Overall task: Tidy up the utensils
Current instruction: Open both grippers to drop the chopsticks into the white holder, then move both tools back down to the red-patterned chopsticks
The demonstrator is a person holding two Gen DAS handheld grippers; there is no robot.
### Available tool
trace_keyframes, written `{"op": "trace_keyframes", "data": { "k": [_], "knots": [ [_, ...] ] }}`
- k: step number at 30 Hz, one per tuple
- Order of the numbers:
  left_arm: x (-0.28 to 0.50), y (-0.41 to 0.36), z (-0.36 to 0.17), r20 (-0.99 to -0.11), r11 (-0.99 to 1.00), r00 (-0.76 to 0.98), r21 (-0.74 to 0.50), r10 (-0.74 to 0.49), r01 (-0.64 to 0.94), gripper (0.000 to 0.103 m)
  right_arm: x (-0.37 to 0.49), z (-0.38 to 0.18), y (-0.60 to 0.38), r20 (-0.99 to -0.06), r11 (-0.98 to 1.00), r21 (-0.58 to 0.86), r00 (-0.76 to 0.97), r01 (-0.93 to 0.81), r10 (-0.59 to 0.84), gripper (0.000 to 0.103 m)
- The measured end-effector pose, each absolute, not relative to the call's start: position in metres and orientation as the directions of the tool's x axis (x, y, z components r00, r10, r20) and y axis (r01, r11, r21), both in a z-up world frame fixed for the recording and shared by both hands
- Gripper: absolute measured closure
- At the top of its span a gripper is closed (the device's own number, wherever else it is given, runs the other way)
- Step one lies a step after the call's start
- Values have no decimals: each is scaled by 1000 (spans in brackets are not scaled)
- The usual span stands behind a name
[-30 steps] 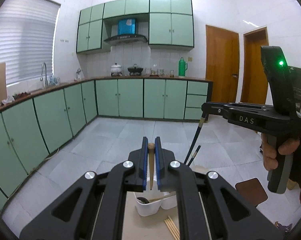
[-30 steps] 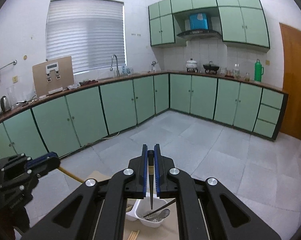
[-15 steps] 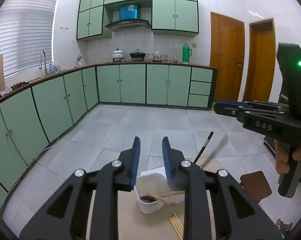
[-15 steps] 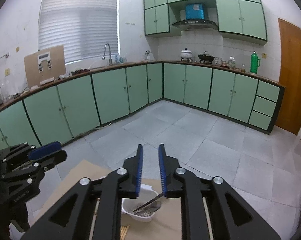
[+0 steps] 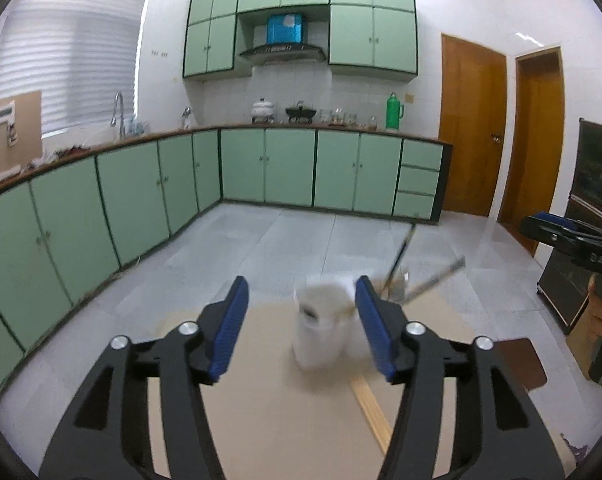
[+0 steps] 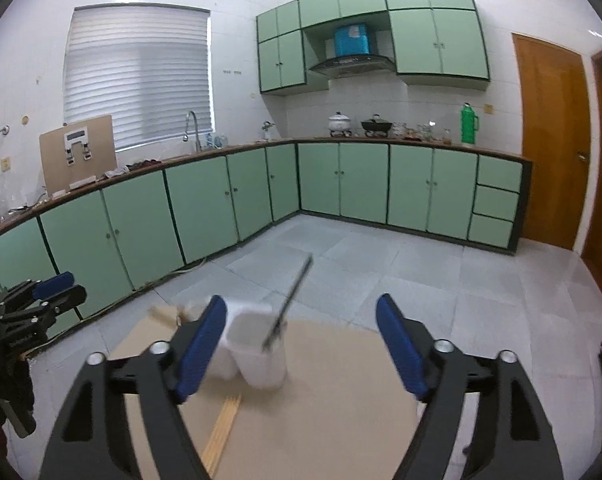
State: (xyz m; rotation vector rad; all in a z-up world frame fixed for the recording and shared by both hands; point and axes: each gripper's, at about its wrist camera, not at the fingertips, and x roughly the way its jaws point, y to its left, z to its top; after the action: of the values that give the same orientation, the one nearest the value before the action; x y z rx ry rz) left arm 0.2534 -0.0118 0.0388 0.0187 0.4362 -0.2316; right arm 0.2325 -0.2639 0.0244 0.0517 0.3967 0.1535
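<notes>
Fingers [image 5: 229,324] spread; only left view shows spoon [image 5: 435,278].

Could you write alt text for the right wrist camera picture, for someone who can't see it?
An open gripper with blue fingers, nothing between them, points at white plastic cups on a tan board; a dark-handled utensil leans out of one cup. Wooden chopsticks lie on the board, with green kitchen cabinets beyond.
</notes>
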Motion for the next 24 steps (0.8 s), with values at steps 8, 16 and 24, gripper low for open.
{"op": "trace_keyframes", "data": {
  "k": [8, 16, 24],
  "knots": [
    [205, -17, -55, -550, 979, 812, -54, -195, 199, 38, 175, -73, -243, -461, 994, 85, 882, -63, 96, 7],
    [191, -21, -119, -654, 982, 736, -57, -173, 180, 30, 160, -133, -225, -564, 991, 124, 819, -46, 108, 6],
    [181, -24, -149, -741, 981, 652, -45, -160, 190, 27, 154, -163, -210, -659, 988, 143, 740, -54, 136, 6]
  ]
}}
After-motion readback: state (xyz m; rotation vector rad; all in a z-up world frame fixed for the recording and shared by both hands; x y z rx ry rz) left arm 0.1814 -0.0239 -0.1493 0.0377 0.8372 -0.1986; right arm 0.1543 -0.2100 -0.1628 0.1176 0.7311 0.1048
